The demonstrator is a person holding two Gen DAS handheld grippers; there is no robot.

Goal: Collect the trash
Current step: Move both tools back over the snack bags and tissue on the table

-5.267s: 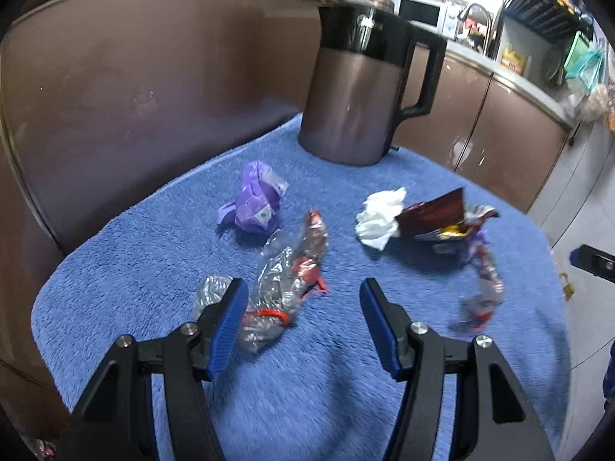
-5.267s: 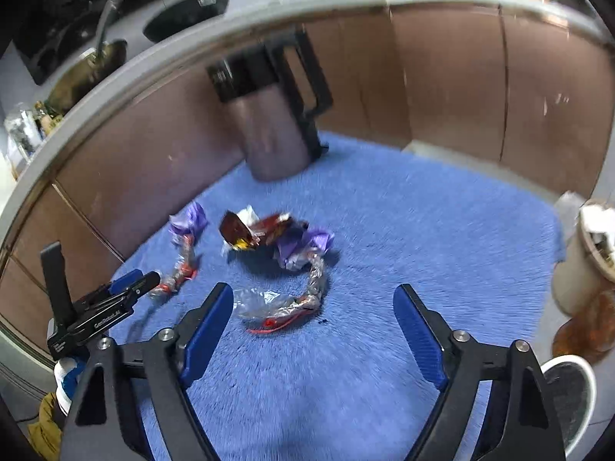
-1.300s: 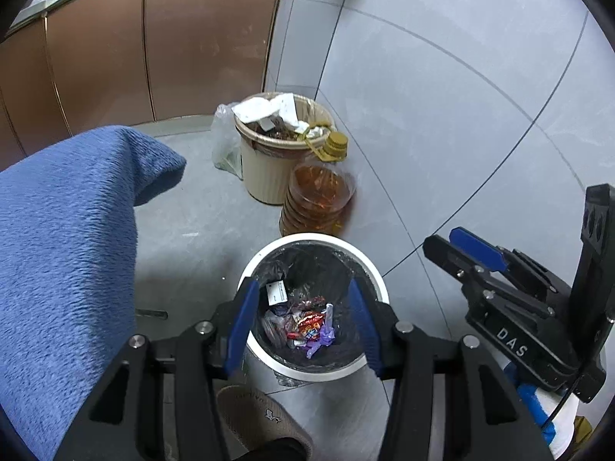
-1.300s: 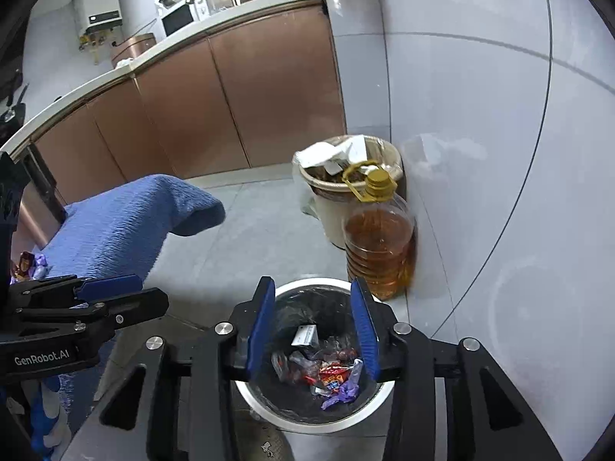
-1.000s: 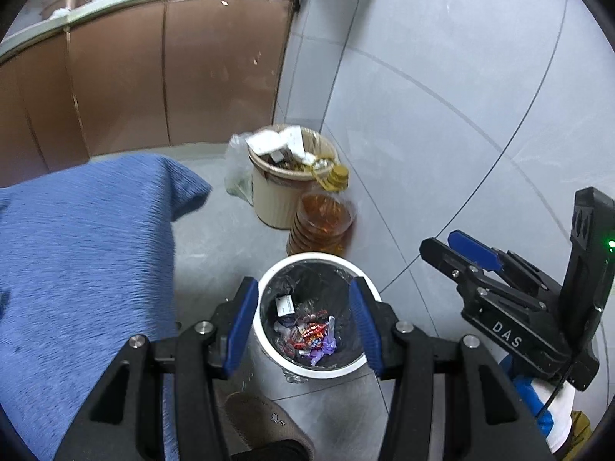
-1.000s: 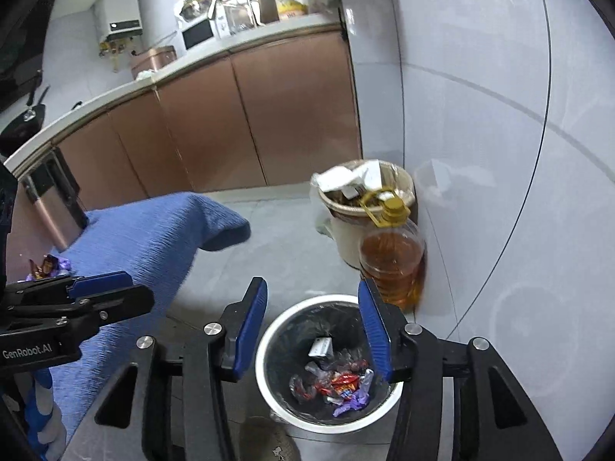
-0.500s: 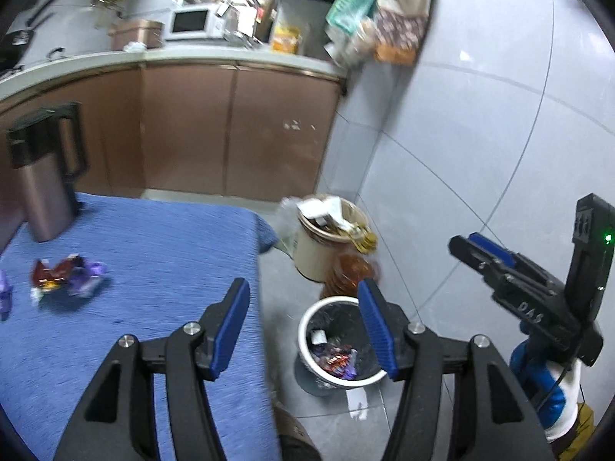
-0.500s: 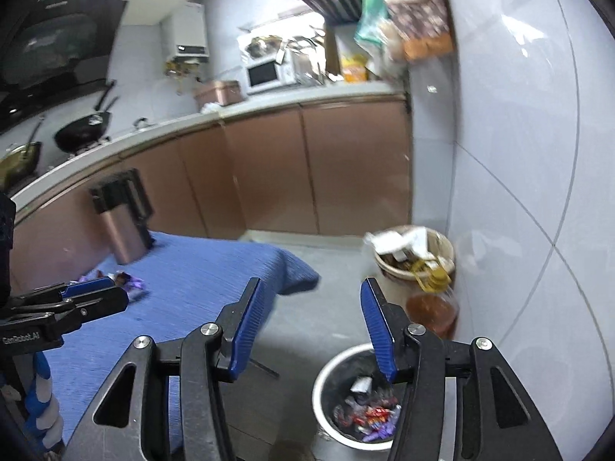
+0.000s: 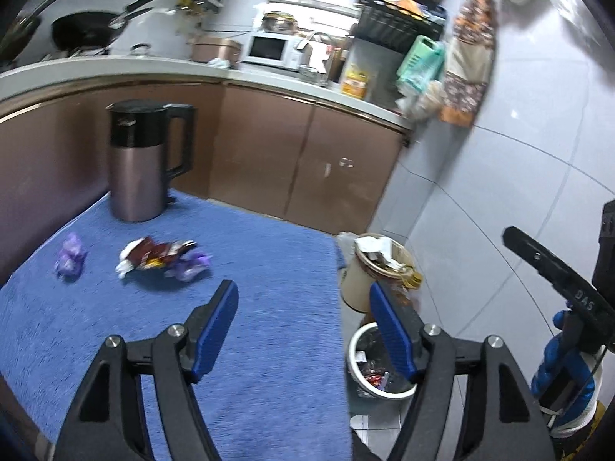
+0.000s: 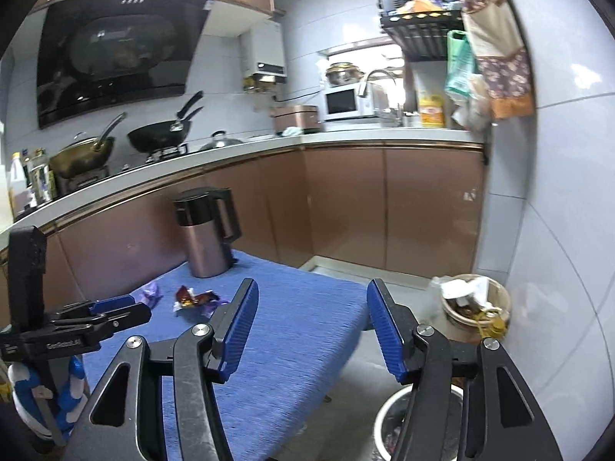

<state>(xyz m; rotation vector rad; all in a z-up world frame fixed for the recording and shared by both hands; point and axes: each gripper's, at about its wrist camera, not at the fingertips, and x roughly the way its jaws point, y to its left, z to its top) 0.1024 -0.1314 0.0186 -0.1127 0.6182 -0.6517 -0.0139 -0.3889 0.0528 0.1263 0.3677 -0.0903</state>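
- Trash left on the desk (image 9: 269,345) comes in two lots: a purple wrapper (image 9: 70,258) by itself, and a bundle of brown, white and purple wrappers (image 9: 163,259) just beside it.
- Both lots lie ahead of the left claw (image 9: 303,330) and off to its left, well apart from its blue pads (image 9: 215,330).
- From the right claw (image 10: 309,330) the same bundle (image 10: 196,299) sits just beyond its left finger, with the lone purple wrapper (image 10: 150,292) further left.
- Left claw: released, jaws opening, with nothing between the pads (only blue cloth and floor show through the gap).
- Right claw: likewise released and opening, nothing held.
- Each claw shows in the other's camera: the right one (image 9: 553,272) at the far right of the left view, the left one (image 10: 111,313) at the lower left of the right view, gripped by a blue-gloved hand (image 10: 46,395).
- A white bin (image 9: 359,368) lined with a black bag stands on the floor below the left claw's right finger, which partly hides it; coloured wrappers lie inside.
- In the right view that bin (image 10: 384,422) sits under the right claw's right finger.
- Beyond the white bin, a beige bin (image 9: 361,288) full of paper scraps stands against the tiled wall, with an oil bottle (image 10: 494,320) beside it.
- A brown kettle (image 9: 136,161) with a black lid stands upright at the far edge of the desk, behind the trash.
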